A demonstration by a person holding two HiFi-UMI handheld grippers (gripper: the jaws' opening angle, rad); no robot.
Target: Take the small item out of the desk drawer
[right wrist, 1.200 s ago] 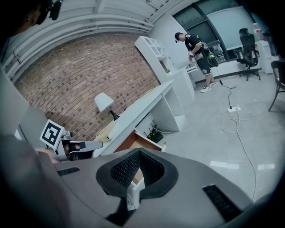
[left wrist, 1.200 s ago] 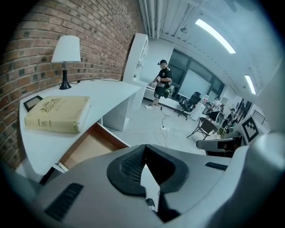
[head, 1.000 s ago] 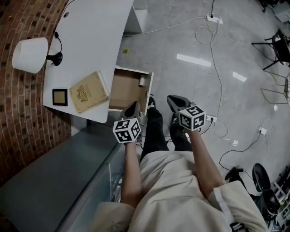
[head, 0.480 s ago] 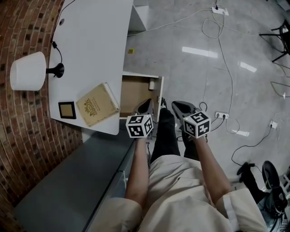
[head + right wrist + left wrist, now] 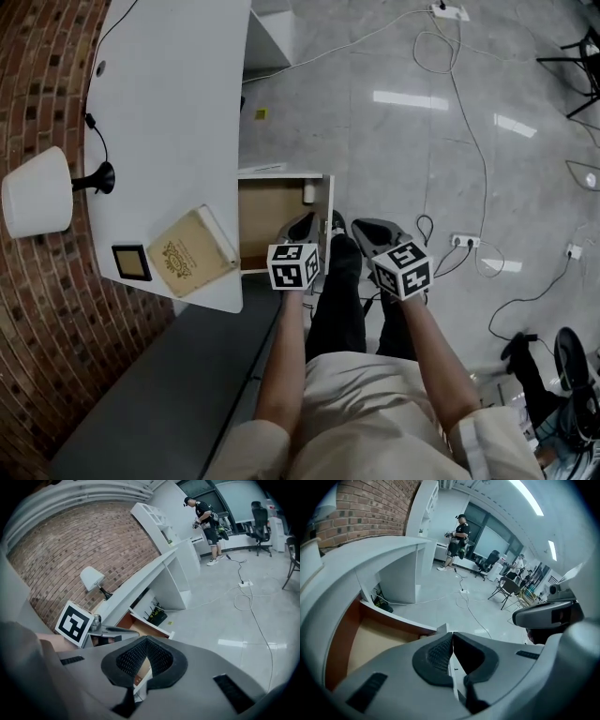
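Observation:
The desk drawer (image 5: 267,211) stands pulled out from the white desk (image 5: 178,103), its brown bottom bare. A small white cylinder (image 5: 308,194) lies at the drawer's far front corner. My left gripper (image 5: 304,222) is shut and empty, its tips over the drawer's near front corner. In the left gripper view its pads (image 5: 440,651) meet above the drawer's wooden bottom (image 5: 368,641), and the small item is hidden. My right gripper (image 5: 364,227) hangs to the right over the floor, shut with nothing held; its tips (image 5: 146,640) touch.
On the desk sit a white lamp (image 5: 37,192), a tan book (image 5: 192,251) and a small framed picture (image 5: 130,262). A grey cabinet top (image 5: 159,375) lies left of my legs. Cables and a power strip (image 5: 466,241) cross the floor. A person (image 5: 457,536) stands far off.
The head view has swung, so the desk and drawer sit differently in frame. Both grippers stay shut near the drawer's front; the left one has crept slightly closer to it.

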